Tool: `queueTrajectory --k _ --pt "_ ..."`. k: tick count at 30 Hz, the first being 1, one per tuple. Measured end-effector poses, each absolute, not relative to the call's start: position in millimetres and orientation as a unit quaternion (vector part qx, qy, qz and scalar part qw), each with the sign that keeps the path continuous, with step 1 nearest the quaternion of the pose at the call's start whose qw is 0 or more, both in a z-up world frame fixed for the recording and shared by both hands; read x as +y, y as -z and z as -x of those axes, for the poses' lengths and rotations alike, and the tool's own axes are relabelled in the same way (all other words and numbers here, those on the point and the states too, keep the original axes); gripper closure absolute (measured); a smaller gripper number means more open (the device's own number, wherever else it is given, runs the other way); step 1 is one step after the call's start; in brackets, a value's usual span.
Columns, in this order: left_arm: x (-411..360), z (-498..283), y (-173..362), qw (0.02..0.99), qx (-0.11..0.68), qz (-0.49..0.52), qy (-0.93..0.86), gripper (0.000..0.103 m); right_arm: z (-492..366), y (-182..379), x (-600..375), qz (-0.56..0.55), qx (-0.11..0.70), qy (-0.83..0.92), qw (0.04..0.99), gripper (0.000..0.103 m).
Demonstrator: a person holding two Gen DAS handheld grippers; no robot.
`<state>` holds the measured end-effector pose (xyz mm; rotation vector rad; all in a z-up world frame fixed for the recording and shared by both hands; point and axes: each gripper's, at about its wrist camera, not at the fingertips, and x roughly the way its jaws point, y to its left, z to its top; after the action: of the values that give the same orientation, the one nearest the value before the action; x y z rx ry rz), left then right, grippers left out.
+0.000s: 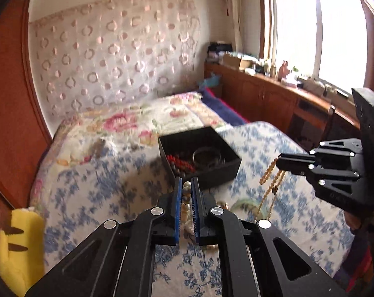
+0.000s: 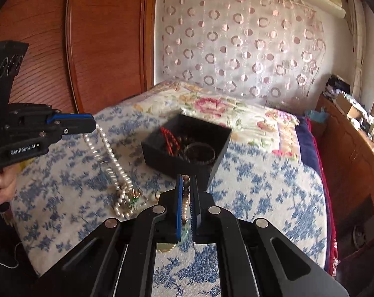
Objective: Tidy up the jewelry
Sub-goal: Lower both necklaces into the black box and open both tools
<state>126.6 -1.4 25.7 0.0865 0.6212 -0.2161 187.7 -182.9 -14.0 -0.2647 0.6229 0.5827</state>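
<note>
A black open box [image 1: 211, 146] [image 2: 187, 143] sits on the bed and holds red beads [image 1: 180, 162] [image 2: 168, 138] and a dark bangle [image 1: 208, 156] [image 2: 199, 152]. My left gripper [image 1: 187, 188] [image 2: 95, 125] is shut on a white pearl necklace [image 1: 186, 205] [image 2: 112, 163], whose strands hang down to a jewelry pile [image 2: 130, 198] on the bed. My right gripper [image 2: 186, 179] [image 1: 277, 162] is shut on a tan bead necklace [image 1: 268, 185] [image 2: 185, 198], held up just before the box. A pale green bangle [image 1: 243, 204] lies on the bed below it.
The bed has a blue floral cover [image 2: 261, 185] and a flowered quilt [image 1: 127, 121] behind the box. A wooden headboard [image 2: 100, 37] stands at left, a yellow plush [image 1: 18, 245] at the bed edge, and a cluttered wooden sideboard [image 1: 273, 91] under the window.
</note>
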Motion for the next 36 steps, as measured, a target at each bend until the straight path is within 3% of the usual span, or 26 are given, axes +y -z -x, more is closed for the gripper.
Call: queueTrajectory --k 12,36 --pt "-1.8 -118.6 -77.0 0.957 0.264 -0.052 0.109 0.096 -180.0 -36.7 -176.5 0.132 0.254 -0.292 0.913 0.097" --pt "-5.1 -138.2 -121.7 0.968 0.221 -0.059 0.106 0.096 -231.4 -52.2 -165.2 0.132 0.249 -0.274 0.920 0.097"
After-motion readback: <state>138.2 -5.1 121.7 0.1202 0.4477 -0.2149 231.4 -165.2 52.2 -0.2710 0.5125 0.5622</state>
